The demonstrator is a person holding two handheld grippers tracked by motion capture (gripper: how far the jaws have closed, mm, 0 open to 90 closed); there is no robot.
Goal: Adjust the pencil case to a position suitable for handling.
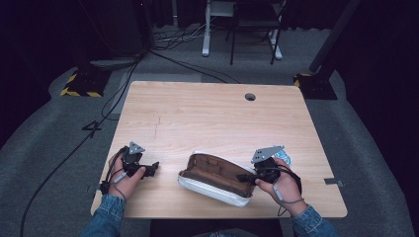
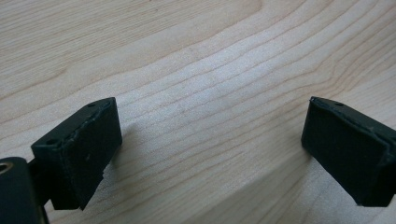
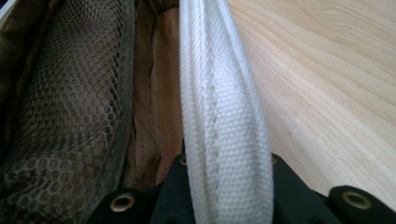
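- Pouch (image 1: 217,180) lies unzipped at the desk's (image 1: 207,113) near edge, long axis running left-far to right-near.
- Right gripper (image 1: 247,177) pinches its white rim (image 3: 224,121).
- Left gripper (image 1: 153,168) gapes wide, holding nothing.

We see a white woven pouch (image 1: 217,191) with brown lining and brown mesh. The tabletop (image 1: 207,118) shows pale wood grain. Our tongs (image 2: 210,154) are black.

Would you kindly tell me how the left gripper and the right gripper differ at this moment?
The left gripper stands open with nothing but bare table between its pads; the right gripper is shut on the white edge of the open pouch. The left one sits apart from the pouch, the right one at its end. Both are hand-held, black and low over the table.
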